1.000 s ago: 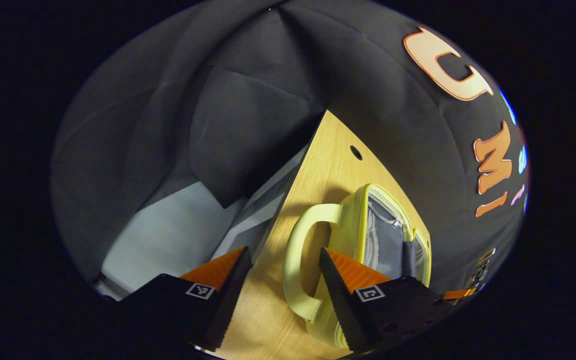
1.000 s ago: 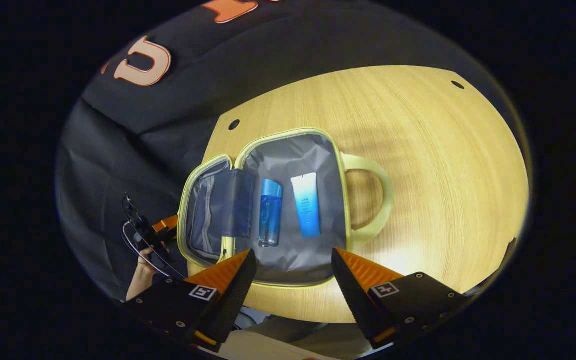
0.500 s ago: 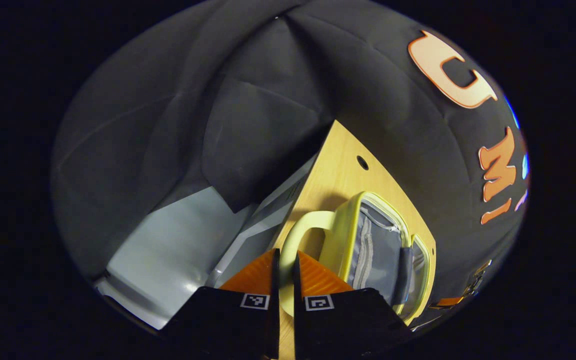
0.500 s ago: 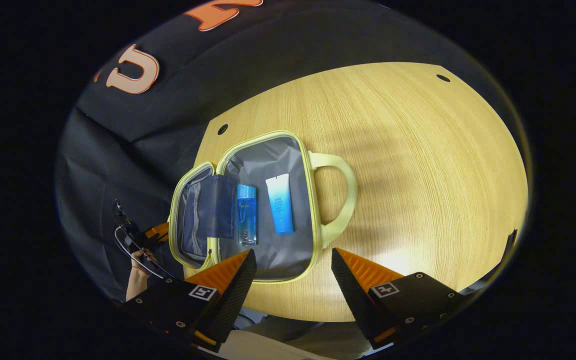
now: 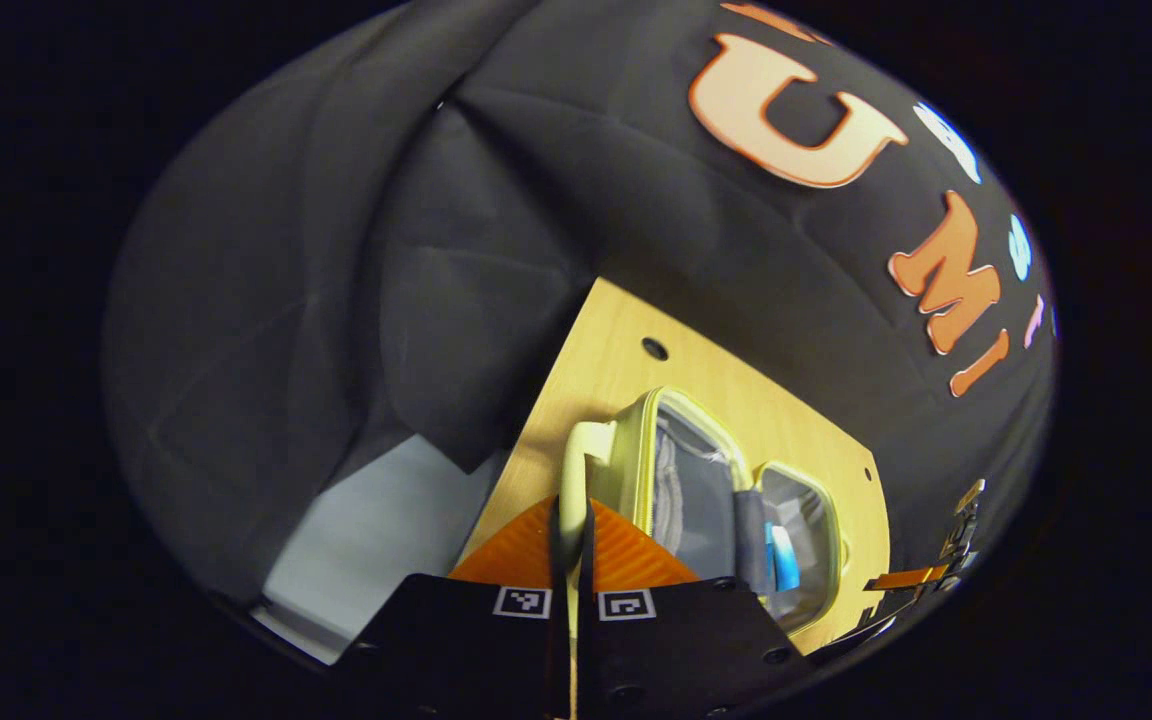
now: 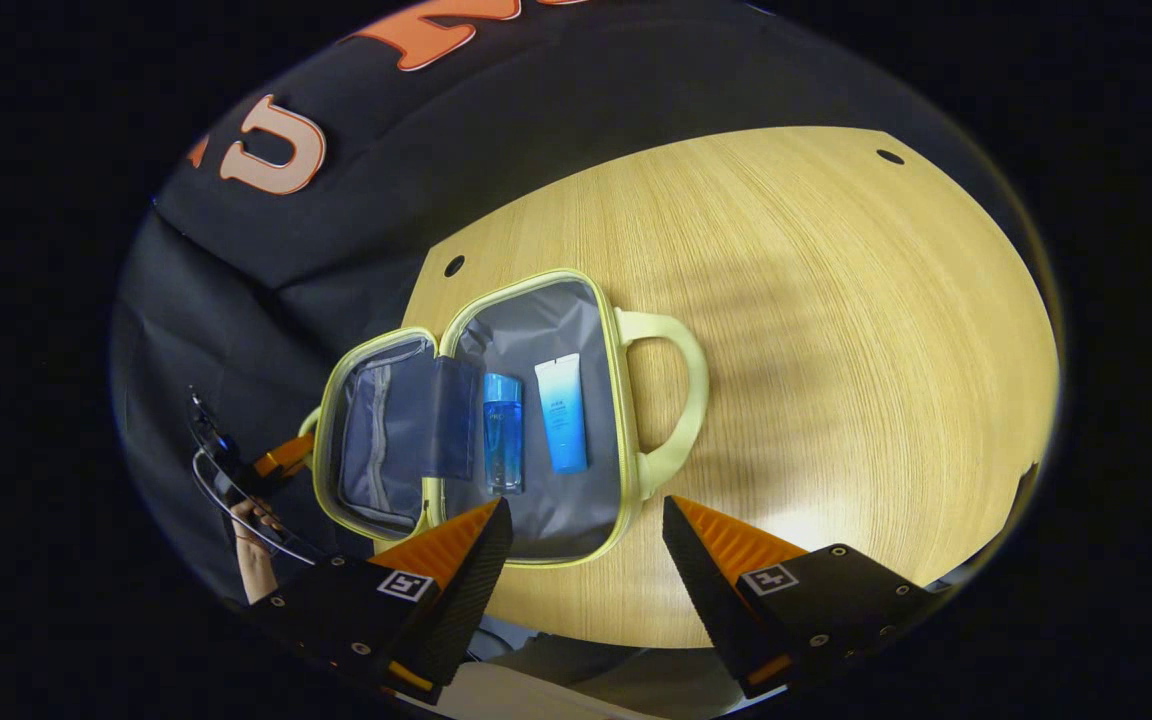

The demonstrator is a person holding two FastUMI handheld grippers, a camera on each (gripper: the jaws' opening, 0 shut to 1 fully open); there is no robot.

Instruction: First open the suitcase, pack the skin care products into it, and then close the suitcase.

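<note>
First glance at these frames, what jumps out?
The yellow suitcase lies open on the wooden table, with a blue bottle and a blue-and-white tube side by side on its grey lining. In the left gripper view, the left hand-held gripper is shut on the lid's handle. The right hand-held gripper hangs open over the near rim.

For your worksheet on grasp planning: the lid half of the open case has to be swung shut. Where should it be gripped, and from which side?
Grip the lid's handle, a thin loop on the outer edge farthest from the hinge, so it gives the most leverage. Come from outside the case, jaws straddling the loop. The left gripper is shut on it this way. The right gripper hangs open above the bottle and tube.
</note>
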